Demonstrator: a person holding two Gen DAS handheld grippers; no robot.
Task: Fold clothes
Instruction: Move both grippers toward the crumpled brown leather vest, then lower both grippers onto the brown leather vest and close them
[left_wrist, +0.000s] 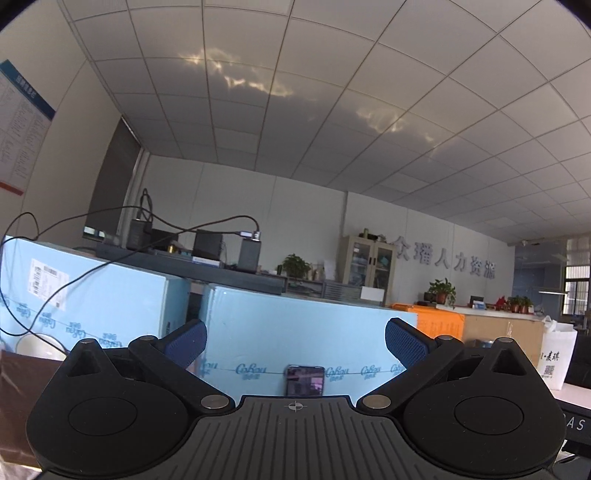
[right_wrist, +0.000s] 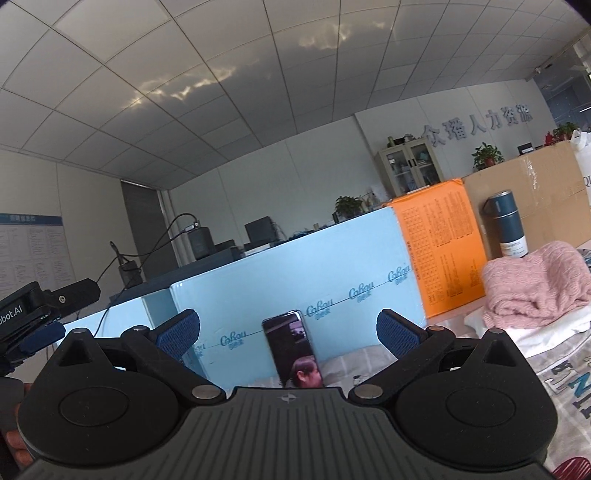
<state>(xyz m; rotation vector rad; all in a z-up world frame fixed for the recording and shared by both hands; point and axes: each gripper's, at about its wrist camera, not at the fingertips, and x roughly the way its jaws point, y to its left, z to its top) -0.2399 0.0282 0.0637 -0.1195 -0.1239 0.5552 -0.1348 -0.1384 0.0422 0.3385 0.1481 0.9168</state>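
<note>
Currently I am holding both claws up and level, aimed across the room rather than down at the work. Nearest the lens, the left claw (left_wrist: 295, 341) is standing spread wide, blue pads well apart, gripping nothing. The right claw (right_wrist: 288, 332) is showing the same: jaws spread, nothing between them. At the left edge of the right wrist view, part of the other gripper is poking in.

Just beyond the right claw, a phone (right_wrist: 293, 349) is leaning upright against the light blue box (right_wrist: 295, 266), screen facing me. A printed cloth (right_wrist: 561, 376) is covering the surface on the right; I cannot tell if it is a garment or a cover on the tabletop.

Further right, the pink knit garment (right_wrist: 535, 284) is lying bunched in a heap on something white, in front of the brown carton (right_wrist: 535, 177) and beside a blue flask (right_wrist: 508, 225). It is well apart from both claws and absent from the left wrist view.

Handling, as I am judging it: soft, light, floppy, loose knit that is likely to stretch and snag. I am planning to pinch an edge or hem, not the middle of the heap, and lift with both claws to shake it flat.

Orientation: the heap is running roughly left to right, but crumpled as it is, I cannot tell collar from hem or its true long axis.

Farthest off, a cabinet (right_wrist: 410, 166) and wall lettering (right_wrist: 476, 123) are closing the view.
</note>
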